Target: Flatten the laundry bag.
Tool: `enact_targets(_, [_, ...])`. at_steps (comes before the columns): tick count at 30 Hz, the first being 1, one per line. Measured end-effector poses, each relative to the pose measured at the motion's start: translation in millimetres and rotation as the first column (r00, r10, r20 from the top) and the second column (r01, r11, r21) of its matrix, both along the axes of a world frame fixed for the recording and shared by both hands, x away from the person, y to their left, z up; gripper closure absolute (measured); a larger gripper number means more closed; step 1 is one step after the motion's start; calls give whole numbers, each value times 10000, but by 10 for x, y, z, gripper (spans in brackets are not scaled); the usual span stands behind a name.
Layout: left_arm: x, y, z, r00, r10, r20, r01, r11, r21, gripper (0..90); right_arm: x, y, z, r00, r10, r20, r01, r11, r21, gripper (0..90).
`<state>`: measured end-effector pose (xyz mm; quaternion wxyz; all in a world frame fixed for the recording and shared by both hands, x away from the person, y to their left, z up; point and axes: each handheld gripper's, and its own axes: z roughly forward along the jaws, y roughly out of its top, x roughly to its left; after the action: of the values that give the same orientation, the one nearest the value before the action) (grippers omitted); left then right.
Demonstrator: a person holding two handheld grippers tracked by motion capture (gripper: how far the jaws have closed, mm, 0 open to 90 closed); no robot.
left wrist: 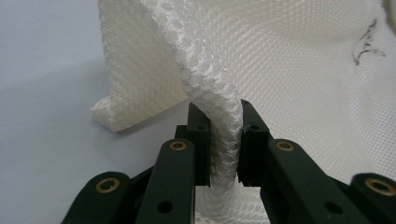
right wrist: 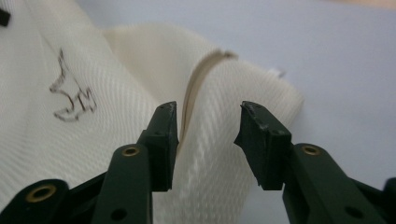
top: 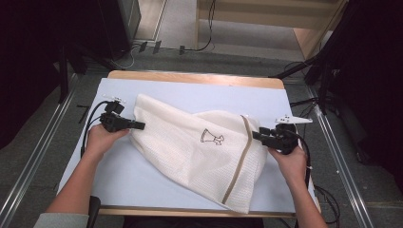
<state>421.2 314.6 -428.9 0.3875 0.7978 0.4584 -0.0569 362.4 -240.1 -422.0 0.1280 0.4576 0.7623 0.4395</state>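
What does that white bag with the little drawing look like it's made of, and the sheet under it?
White bag: likely synthetic mesh fabric, soft and matte; honeycomb weave shows up close, with a tan woven-looking strip. Sheet: smooth, matte pale blue, perhaps paper or plastic.

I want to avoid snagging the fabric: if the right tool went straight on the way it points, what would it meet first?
The white mesh bag. The right tool stands open with a fold of the bag, beside its beige band, already between the jaws, so going on would push into that fold; how deep it sits is unclear.
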Motion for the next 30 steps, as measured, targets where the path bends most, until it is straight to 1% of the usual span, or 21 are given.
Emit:
enact_targets(1, [-20,3,21,9999,-91,112,92,9999,-88,788,45,-19,110,9997,-9,259,5,9999,168,564])
enact_targets(2, [-28,7,31,9999,-89,142,90,9999,-82,783,85,-13,182,9992,25,390,-35,9997,245,564])
enact_targets(3, [-28,7,31,9999,-89,142,90,9999,-82,776,85,-13,182,9992,25,390,-35,9997,245,564])
enact_targets(4, [-44,11,43,9999,-53,161,56,9998,-211,776,113,0,216,9988,77,481,-91,9995,293,564])
enact_targets(5, [-69,24,61,9996,-70,266,77,9996,-284,769,184,62,270,9970,192,755,-220,9991,367,567])
enact_targets(6, [-89,26,70,9995,13,308,-1,9993,-378,768,226,104,282,9967,273,763,-298,9990,323,567])
enact_targets(8, [-128,42,92,9993,-9,377,27,9989,-473,766,307,204,282,9958,510,756,-526,9984,194,567])
enact_targets(11, [-172,34,111,9987,1,511,24,9988,-486,766,447,375,257,9927,987,692,-972,9949,-254,562])
enact_targets(14, [-204,31,126,9984,-3,559,29,9989,-468,767,579,533,199,9898,1316,545,-1291,9905,-465,557])
enact_targets(17, [-242,36,131,9981,33,621,-1,9986,-522,766,691,659,113,9872,1543,403,-1529,9876,-350,540])
enact_targets(18, [-253,37,132,9978,19,662,14,9988,-499,766,750,719,71,9851,1720,41,-1719,9848,-240,501])
enact_targets(19, [-265,38,132,9978,-19,662,55,9986,-535,765,796,761,35,9811,1923,-209,-1928,9809,-243,481])
enact_targets(21, [-289,33,131,9978,10,656,24,9986,-519,765,857,835,-28,9795,1990,-302,-2001,9789,-416,444])
enact_targets(23, [-298,36,128,9979,-33,650,67,9987,-509,765,876,868,-61,9794,1994,-323,-2008,9784,-487,434])
enact_targets(24, [-314,37,117,9982,-24,605,52,9989,-460,765,920,914,-130,9788,2001,-428,-2026,9772,-635,424])
enact_targets(25, [-320,42,108,9983,-22,580,46,9991,-429,765,941,932,-165,9792,1933,-623,-1974,9780,-679,423])
enact_targets(26, [-325,50,99,9986,-48,531,69,9992,-394,765,956,947,-198,9795,1866,-752,-1925,9781,-795,434])
enact_targets(27, [-330,57,89,9988,-25,497,44,9993,-385,765,970,958,-233,9795,1859,-775,-1926,9771,-908,450])
enact_targets(28, [-332,65,79,9991,-17,429,34,9992,-394,765,977,970,-264,9784,1836,-947,-1924,9768,-941,464])
enact_targets(29, [-332,77,72,9993,-24,373,37,9995,-326,766,988,984,-296,9767,1896,-1006,-2000,9740,-1059,498])
enact_targets(30, [-333,85,65,9994,-2,337,14,9994,-354,768,986,1003,-322,9768,1885,-1013,-2009,9707,-1316,524])
